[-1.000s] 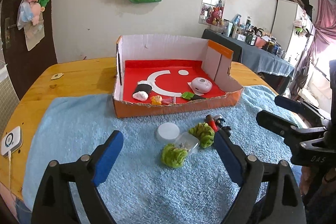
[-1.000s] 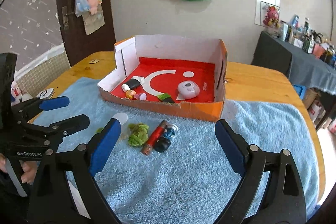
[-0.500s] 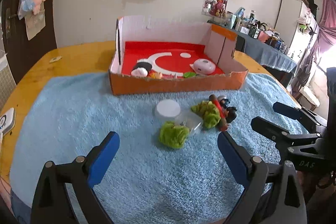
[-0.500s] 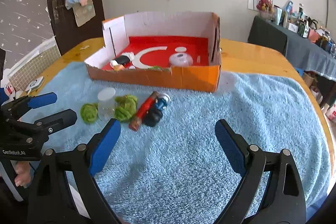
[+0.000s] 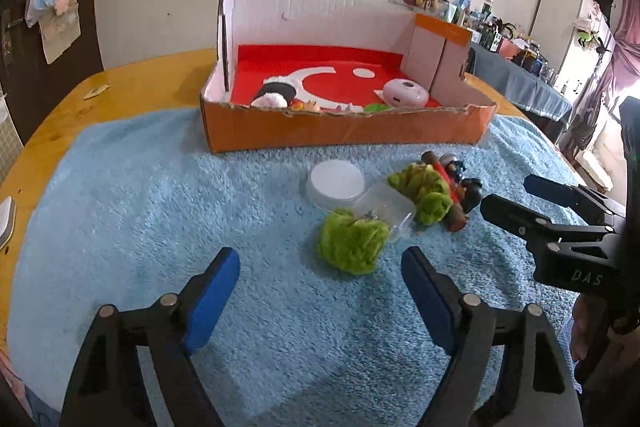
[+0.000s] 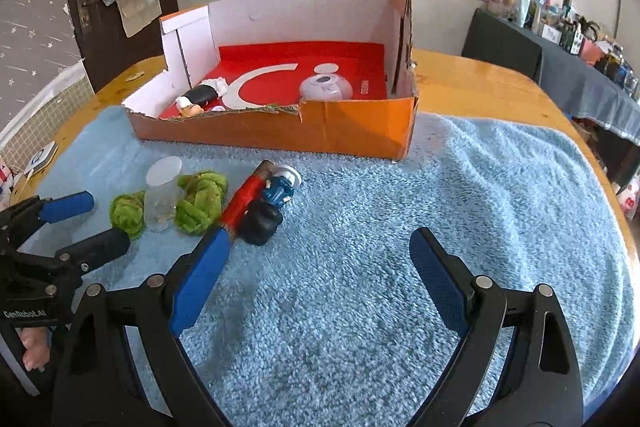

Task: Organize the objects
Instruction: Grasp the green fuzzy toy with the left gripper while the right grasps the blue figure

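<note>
I see my left gripper and right gripper wide open, holding nothing. The toys lie mid-frame; the box wall hides some.

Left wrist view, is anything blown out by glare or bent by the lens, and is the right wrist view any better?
Left wrist view: window at the right edge glares white, table edge bows from fisheye. Right wrist view: evenly lit, same curved distortion, cardboard box sharp.
</note>
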A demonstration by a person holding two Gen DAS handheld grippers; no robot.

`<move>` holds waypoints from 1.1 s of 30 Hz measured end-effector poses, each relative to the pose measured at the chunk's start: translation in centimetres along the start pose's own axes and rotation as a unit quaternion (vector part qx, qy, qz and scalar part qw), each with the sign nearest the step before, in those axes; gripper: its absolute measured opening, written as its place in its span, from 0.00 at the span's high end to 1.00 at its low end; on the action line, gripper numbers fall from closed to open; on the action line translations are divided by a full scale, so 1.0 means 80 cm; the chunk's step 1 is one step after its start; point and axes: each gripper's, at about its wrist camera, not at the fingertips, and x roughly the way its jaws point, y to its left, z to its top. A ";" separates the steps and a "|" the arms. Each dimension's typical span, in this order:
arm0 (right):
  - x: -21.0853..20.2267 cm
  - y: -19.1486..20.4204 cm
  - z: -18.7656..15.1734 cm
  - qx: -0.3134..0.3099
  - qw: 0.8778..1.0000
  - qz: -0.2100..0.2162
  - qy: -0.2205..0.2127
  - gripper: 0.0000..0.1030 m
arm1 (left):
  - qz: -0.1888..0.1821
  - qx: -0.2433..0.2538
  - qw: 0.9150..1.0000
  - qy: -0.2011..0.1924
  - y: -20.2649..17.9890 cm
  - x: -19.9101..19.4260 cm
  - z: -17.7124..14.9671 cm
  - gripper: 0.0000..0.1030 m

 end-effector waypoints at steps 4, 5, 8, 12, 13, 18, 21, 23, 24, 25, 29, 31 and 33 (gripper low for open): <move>0.008 0.000 0.004 0.001 1.000 -0.001 0.007 0.11 | -0.001 -0.001 1.000 0.007 0.004 0.007 0.003 0.23; 0.010 -0.001 0.006 0.002 1.000 -0.002 0.010 0.11 | 0.000 0.001 1.000 0.006 0.003 0.007 0.004 0.25; 0.016 -0.002 0.010 0.005 1.000 -0.005 0.017 0.11 | 0.003 0.008 1.000 0.005 0.002 0.009 0.006 0.27; 0.025 -0.002 0.016 0.006 1.000 0.004 0.030 0.11 | 0.000 0.014 1.000 0.005 0.001 0.012 0.011 0.36; 0.026 -0.001 0.018 0.004 0.999 0.005 0.032 0.13 | -0.004 0.015 1.000 0.006 0.001 0.012 0.012 0.38; 0.032 0.000 0.028 0.005 0.999 0.024 0.043 0.30 | -0.029 0.018 0.999 0.014 -0.002 0.015 0.019 0.54; 0.036 0.000 0.031 0.010 0.998 0.037 0.048 0.42 | -0.036 0.020 0.999 0.017 -0.005 0.017 0.021 0.57; 0.038 0.002 0.033 0.004 0.998 0.037 0.047 0.48 | -0.037 0.021 0.999 0.018 -0.006 0.018 0.022 0.58; 0.039 0.003 0.033 0.003 0.998 0.038 0.047 0.50 | -0.038 0.021 0.999 0.018 -0.006 0.019 0.022 0.61; 0.039 0.004 0.033 0.002 0.998 0.039 0.045 0.53 | -0.040 0.020 0.999 0.018 -0.006 0.020 0.023 0.62; 0.040 0.010 0.032 -0.006 0.997 0.064 0.045 0.79 | -0.045 0.018 0.999 0.017 -0.007 0.021 0.025 0.68; 0.038 0.013 0.031 -0.013 0.997 0.065 0.041 0.79 | -0.046 0.016 0.999 0.009 -0.007 0.018 0.025 0.68; 0.034 0.015 0.030 -0.014 0.997 0.070 0.036 0.79 | -0.044 0.016 0.999 0.002 -0.007 0.014 0.027 0.68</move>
